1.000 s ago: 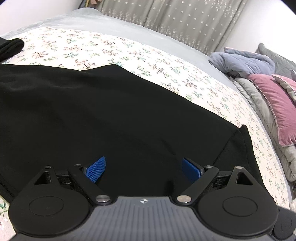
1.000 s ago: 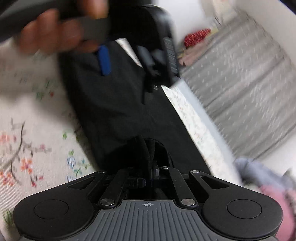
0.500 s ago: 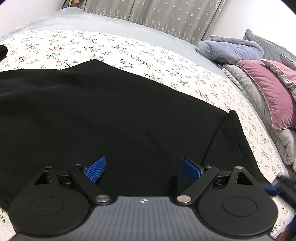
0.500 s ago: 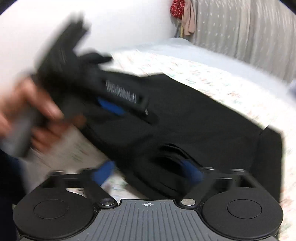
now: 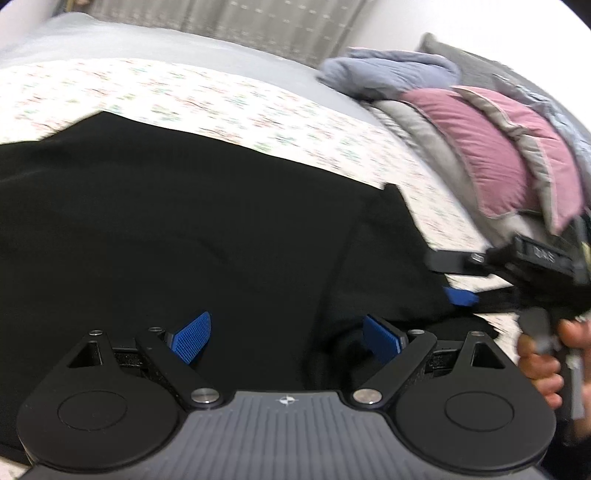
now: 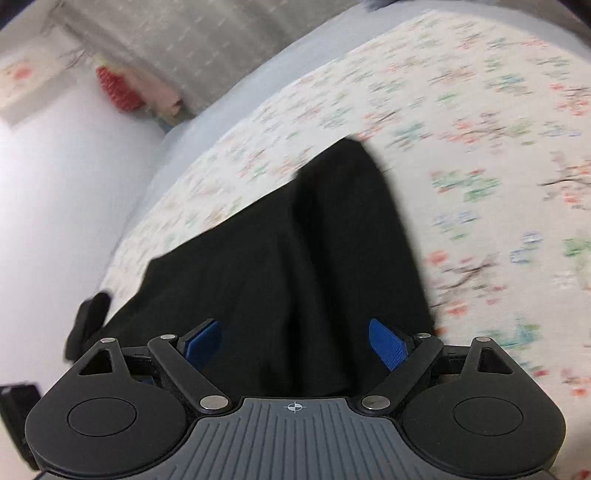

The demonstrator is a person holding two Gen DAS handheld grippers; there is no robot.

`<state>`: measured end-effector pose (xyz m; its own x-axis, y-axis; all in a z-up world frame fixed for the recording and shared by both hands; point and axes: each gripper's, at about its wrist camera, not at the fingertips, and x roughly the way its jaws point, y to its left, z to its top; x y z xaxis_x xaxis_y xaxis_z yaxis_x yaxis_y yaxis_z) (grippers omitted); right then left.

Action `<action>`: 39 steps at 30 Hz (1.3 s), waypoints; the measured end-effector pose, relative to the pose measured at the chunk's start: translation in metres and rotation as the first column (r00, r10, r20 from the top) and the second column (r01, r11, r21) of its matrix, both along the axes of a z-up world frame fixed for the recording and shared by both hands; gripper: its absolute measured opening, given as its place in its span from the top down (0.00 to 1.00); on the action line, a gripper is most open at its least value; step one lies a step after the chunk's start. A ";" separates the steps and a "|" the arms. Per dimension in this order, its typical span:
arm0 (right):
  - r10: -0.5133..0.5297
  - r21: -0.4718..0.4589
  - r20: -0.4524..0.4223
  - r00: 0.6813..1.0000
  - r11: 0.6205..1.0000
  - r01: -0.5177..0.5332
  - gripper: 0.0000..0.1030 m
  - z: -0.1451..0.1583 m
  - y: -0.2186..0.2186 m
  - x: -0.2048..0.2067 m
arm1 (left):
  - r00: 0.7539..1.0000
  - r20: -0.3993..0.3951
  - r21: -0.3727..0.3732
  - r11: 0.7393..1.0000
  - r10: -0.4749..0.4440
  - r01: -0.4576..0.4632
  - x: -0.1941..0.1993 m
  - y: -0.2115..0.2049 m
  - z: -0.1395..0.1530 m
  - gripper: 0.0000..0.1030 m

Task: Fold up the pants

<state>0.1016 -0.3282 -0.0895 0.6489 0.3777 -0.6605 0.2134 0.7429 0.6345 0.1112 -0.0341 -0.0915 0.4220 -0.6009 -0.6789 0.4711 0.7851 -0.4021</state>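
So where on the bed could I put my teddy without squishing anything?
On the bare flowery sheet between the black pants and the plain grey strip by the curtain. The pillows crowd the right side, and both open grippers, left gripper and right gripper, hover over the pants.

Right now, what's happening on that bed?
A person is folding black pants spread on a flowered bedsheet, with handheld tongs in each hand. The left tongs and the right tongs are both open over the fabric, gripping nothing. Pillows sit piled beyond.
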 end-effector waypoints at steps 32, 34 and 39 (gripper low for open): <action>-0.053 -0.125 -0.032 0.998 0.991 0.049 0.14 -0.004 0.009 0.020 | 0.957 0.180 0.195 0.962 -0.227 0.192 -0.001 -0.052 -0.008 0.41; -0.039 -0.067 -0.024 0.999 0.997 0.038 0.14 -0.014 0.013 0.021 | 0.966 0.163 0.189 0.967 -0.202 0.170 0.008 -0.052 -0.009 0.57; 0.048 0.150 0.197 0.979 0.986 -0.078 0.14 -0.002 0.037 0.047 | 0.998 0.042 -0.023 0.999 -0.036 0.037 0.040 -0.019 0.000 0.50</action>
